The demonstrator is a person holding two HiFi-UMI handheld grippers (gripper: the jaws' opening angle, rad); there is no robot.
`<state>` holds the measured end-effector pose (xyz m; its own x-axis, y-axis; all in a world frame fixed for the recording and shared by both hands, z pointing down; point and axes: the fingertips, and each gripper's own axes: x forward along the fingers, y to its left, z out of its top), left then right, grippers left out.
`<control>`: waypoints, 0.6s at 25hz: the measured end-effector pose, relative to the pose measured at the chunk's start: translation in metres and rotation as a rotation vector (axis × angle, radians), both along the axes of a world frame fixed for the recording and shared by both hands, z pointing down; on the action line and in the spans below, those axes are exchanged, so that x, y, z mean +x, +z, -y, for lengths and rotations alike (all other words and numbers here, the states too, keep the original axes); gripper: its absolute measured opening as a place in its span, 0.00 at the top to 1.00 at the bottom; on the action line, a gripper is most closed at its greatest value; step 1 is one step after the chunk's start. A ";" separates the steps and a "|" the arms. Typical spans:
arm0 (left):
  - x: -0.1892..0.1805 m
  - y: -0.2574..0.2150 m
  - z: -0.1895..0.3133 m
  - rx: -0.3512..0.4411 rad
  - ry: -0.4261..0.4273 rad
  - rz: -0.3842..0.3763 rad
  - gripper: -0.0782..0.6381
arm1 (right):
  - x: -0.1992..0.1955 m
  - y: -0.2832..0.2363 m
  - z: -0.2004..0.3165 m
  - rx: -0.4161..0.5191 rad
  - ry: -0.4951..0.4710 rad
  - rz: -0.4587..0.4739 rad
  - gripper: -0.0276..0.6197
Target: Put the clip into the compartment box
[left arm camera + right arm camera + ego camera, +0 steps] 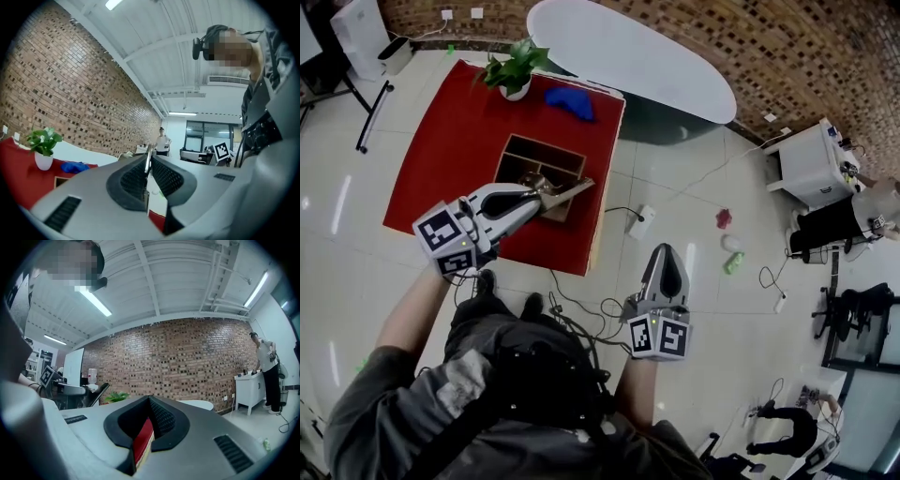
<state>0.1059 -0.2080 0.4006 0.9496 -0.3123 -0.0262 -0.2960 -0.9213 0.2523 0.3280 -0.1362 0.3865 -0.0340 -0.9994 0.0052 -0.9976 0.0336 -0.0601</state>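
Your red-covered desk [450, 159] carries a potted plant [516, 70] at its far edge, a crumpled blue cloth [569, 101] near that plant, and the wooden compartment box [546, 147] toward the middle.

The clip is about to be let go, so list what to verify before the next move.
1. Thin metal clip pinched in the left gripper: ok.
2. Clip above the open wooden compartment box: ok.
3. Compartment underneath free: cannot tell, the gripper covers it.
4. Right gripper out of the way: ok, shut and empty, off the red table.
5. Potted plant and blue cloth apart from the box: ok.
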 end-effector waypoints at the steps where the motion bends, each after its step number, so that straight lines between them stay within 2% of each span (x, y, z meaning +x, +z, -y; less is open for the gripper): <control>1: 0.008 0.004 0.006 0.020 0.019 -0.003 0.82 | 0.006 0.004 0.002 -0.009 0.005 -0.002 0.95; 4: 0.028 0.021 0.021 0.044 0.065 -0.009 0.81 | 0.023 0.014 0.008 -0.031 0.025 -0.008 0.95; 10: 0.059 0.056 0.048 0.063 0.134 0.033 0.81 | 0.046 0.023 0.024 -0.040 0.070 -0.001 0.95; 15: 0.076 0.079 0.061 0.053 0.182 0.057 0.81 | 0.056 0.031 0.036 -0.069 0.091 -0.003 0.95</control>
<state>0.1816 -0.2689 0.4793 0.9907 -0.1351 0.0171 -0.1359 -0.9725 0.1892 0.3845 -0.1719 0.4179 0.0572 -0.9956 0.0746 -0.9965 -0.0615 -0.0565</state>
